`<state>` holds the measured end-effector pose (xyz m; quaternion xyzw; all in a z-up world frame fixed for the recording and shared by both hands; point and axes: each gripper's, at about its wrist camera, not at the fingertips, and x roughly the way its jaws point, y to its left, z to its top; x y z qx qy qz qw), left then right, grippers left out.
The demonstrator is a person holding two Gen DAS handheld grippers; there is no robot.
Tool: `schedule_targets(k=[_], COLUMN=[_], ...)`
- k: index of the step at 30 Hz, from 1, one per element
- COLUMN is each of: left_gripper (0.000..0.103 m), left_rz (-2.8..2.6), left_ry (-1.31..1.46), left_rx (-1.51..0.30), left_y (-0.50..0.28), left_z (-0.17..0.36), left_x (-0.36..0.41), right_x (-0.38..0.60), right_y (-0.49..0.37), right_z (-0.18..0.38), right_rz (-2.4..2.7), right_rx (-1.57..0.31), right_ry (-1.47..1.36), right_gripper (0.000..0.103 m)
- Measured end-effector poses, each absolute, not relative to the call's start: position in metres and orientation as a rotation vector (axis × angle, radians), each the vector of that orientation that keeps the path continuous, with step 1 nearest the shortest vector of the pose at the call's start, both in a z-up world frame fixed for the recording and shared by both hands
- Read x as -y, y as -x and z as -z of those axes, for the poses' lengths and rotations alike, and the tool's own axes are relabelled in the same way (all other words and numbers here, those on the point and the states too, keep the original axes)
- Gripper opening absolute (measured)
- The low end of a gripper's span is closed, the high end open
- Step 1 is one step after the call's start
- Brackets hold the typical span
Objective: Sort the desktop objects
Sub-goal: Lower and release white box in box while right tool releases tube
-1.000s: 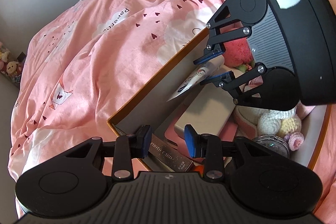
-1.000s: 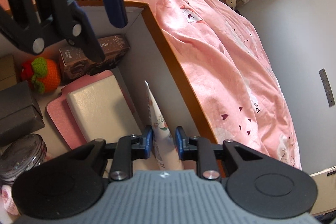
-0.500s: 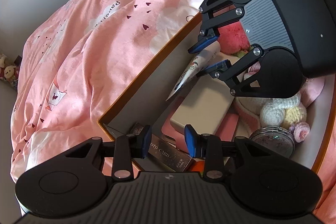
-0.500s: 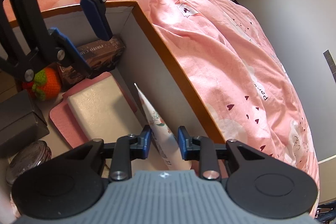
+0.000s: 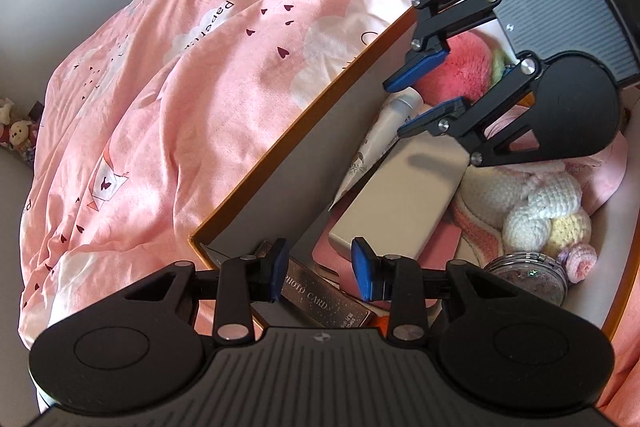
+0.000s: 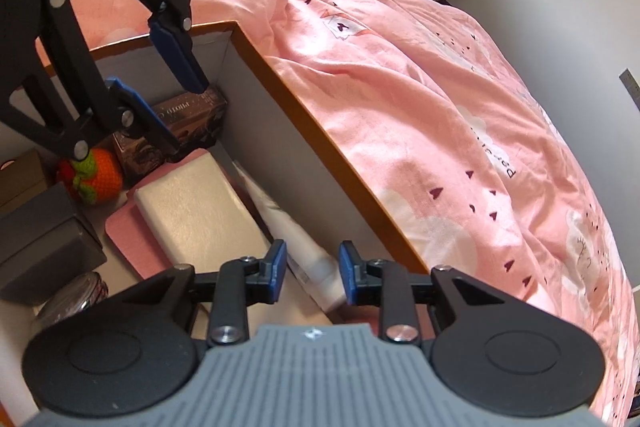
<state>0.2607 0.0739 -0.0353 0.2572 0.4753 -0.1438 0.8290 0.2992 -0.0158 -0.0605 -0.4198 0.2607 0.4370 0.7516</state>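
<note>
White plastic tube now lies loose in the box, along its long wall beside a cream case. Half a second ago the right gripper pinched it; its blue fingers have since spread apart, tube freed between them. Farther in, the left gripper hangs open, empty, over the photo card pack. This item looks sorted; a withdrawal probably follows.
</note>
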Motion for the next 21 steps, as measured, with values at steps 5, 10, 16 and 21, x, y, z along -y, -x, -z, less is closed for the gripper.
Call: schedule_targets(k=[5,10,16,21], left_gripper=[0.04,0.04,0.04,0.04], left_rz=[0.306,0.293,0.292,0.292], left_ry=[-0.543,-0.55,-0.529,-0.491], left_rx=[-1.01,-1.015,-1.003,-0.979], left_y=[-0.261,-0.259,-0.249,-0.237], left_z=[0.036,0.036,0.023,0.004], left_x=[-0.073,-0.07,-0.066,-0.059], right_x=[0.015,0.01,0.026,0.05], right_y=[-0.305,-0.307,-0.296,-0.278], right_z=[0.071,0.078,0.051,0.015], right_rz=[-0.916,-0.892,-0.89,-0.861], right_rx=[-0.59,-0.597,-0.573,-0.605], right_ry=[0.912,0.903,0.836,0.685], right_gripper=[0.017,0.018,0.015,0.02])
